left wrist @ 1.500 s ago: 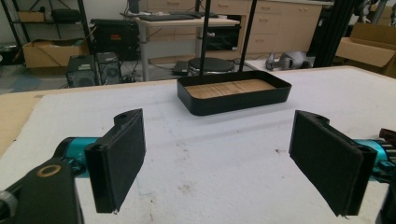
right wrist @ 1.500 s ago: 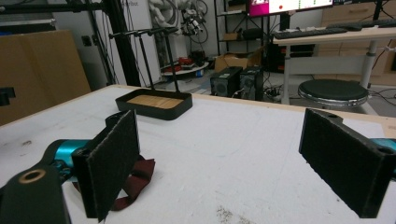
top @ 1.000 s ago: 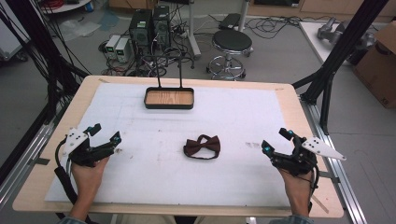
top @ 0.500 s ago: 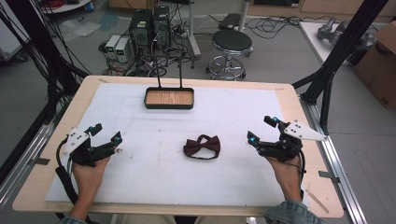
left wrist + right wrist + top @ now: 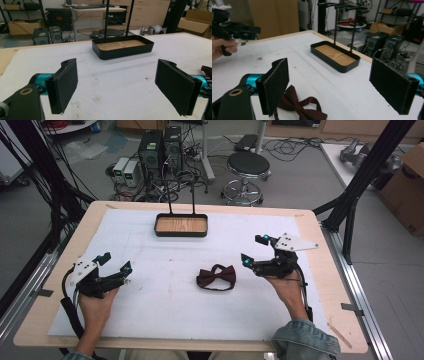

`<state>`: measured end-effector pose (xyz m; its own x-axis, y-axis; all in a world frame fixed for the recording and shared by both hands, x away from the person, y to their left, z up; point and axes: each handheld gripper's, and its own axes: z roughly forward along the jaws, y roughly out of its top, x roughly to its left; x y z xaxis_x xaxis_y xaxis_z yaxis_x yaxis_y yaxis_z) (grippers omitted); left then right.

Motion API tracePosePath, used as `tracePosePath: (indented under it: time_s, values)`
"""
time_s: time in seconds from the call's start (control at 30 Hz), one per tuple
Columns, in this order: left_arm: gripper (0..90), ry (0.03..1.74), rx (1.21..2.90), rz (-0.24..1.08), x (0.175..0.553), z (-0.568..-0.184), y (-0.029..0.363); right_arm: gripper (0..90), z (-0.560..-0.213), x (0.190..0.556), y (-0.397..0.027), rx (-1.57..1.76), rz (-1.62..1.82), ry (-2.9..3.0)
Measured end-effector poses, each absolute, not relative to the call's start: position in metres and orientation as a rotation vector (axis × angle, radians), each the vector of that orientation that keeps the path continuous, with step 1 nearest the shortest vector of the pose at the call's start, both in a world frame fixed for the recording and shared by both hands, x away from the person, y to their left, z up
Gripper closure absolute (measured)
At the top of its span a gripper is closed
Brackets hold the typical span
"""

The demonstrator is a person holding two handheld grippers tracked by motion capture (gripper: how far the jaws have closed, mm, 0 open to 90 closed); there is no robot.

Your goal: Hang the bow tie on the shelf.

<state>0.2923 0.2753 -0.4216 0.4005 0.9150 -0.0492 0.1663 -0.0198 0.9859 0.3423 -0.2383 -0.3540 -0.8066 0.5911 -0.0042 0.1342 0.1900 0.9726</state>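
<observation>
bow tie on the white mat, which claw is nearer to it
Right. The right claw sits open just to the right of the bow tie, not touching it. The left claw is open much farther off, near the table's left side.

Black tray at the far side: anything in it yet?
Empty. The black tray shows only its bare wooden floor; the bow tie lies on the mat.

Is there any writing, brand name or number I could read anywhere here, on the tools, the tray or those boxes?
None can be read.
Cardboard box at the right edge of the high view: a dark mark on its side, too blurred to read.
Left gripper, right gripper, tray, bow tie: no lettering visible.
</observation>
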Motion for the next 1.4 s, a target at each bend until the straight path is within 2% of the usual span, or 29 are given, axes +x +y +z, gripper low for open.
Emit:
tracePosePath:
  time_s: [0.27,0.3,0.63,1.07,1.4]
  values:
    - [18.9,1.015,1.484,0.792,0.293,-0.422,0.275,21.4,-0.369,0.360,-0.205,0.581,1.586,2.253]
    - [18.9,1.014,1.483,0.792,0.293,-0.422,0.275,26.1,-0.375,0.365,-0.199,0.553,1.561,2.310]
    - [18.9,1.015,1.484,0.790,0.294,-0.422,0.275,39.7,-0.404,0.379,-0.171,0.407,1.411,2.558]
    - [18.9,1.018,1.482,0.786,0.293,-0.422,0.275,49.4,-0.425,0.384,-0.158,0.336,1.287,2.706]
    - [19.0,1.018,1.482,0.776,0.294,-0.423,0.276,53.5,-0.430,0.383,-0.154,0.320,1.227,2.735]
